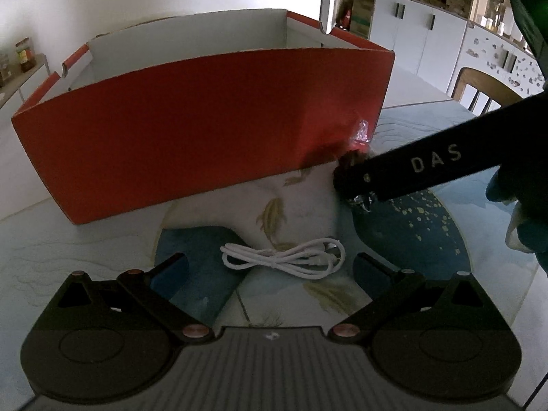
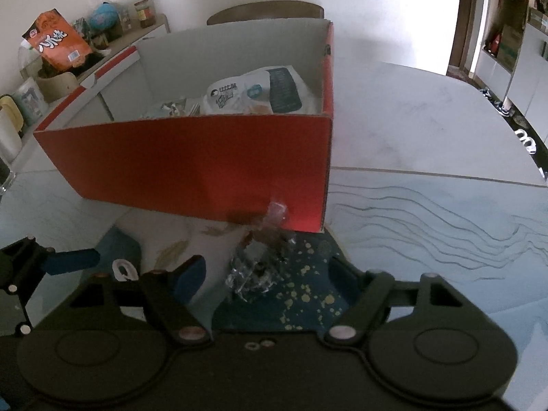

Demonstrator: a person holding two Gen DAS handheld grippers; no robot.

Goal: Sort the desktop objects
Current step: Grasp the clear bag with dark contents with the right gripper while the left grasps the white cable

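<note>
Red cardboard box [image 2: 191, 161] with white inner walls stands open-topped on the glass-covered table [image 2: 428, 212], long side facing both grippers; it evidently serves as the collecting bin, since white printed snack packets [image 2: 253, 92] already lie inside at its right end. Two items are left on the table in front of it. A coiled white cable [image 1: 284, 257] lies on the fish-patterned mat [image 1: 274, 219], directly ahead of the left gripper [image 1: 270, 267], whose jaws stand wide apart to either side of the cable without touching it — positioned, I judge, to straddle it for a pick. A crumpled clear-and-silver wrapper [image 2: 257, 267] lies just beside the box's near right corner; the right gripper [image 2: 267, 274] points down at it with its blue-padded fingers [image 2: 190, 275] apart, the wrapper between them but, as far as can be seen, not yet pinched. Neither item is lifted. The wrapper is light and crinkly, so it may slip or spring when squeezed.
</note>
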